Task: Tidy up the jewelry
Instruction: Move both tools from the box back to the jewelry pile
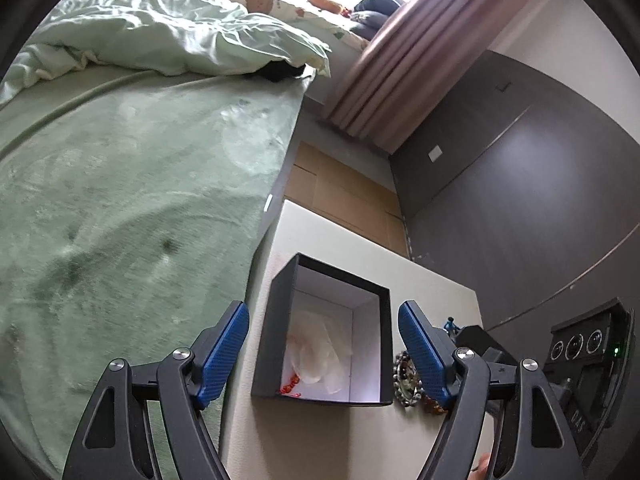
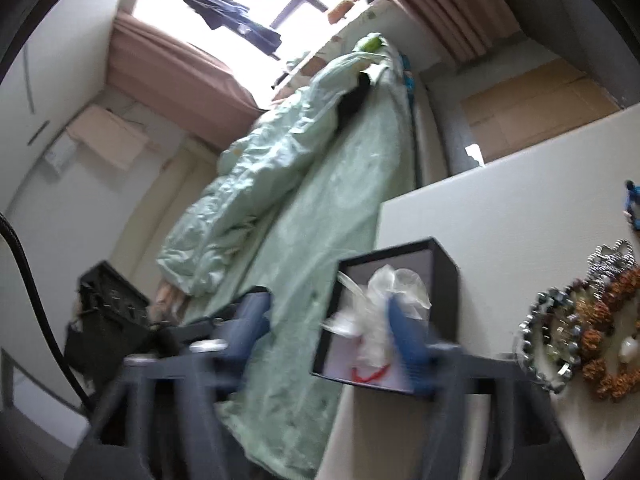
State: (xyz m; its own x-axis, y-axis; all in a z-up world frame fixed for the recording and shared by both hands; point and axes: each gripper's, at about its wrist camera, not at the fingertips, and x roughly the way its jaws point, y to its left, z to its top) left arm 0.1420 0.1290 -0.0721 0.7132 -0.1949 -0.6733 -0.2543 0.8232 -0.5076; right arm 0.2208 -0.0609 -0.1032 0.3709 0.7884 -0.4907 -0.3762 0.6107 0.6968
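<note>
A black open box [image 1: 276, 328] with a white lining stands on the pale table [image 1: 320, 236]. Inside lie a clear plastic bag [image 1: 316, 352] and a red string piece [image 1: 290, 390]. My left gripper [image 1: 324, 340] is open and empty, its blue fingers [image 1: 224, 356] straddling the box from above. A pile of beaded bracelets [image 1: 406, 376] lies right of the box. In the right wrist view the box [image 2: 444, 280] holds the bag [image 2: 384, 296] and red piece [image 2: 370, 374]. My right gripper [image 2: 328, 328] is open, blurred, beside the box. Bracelets [image 2: 580, 332] lie at right.
A bed with a green blanket [image 1: 120, 208] borders the table's left edge. A small blue figure [image 1: 450, 325] stands behind the bracelets. A dark device with sockets [image 1: 588, 344] sits at right. A dark wall [image 1: 520, 184] and pink curtain [image 1: 404, 60] lie beyond.
</note>
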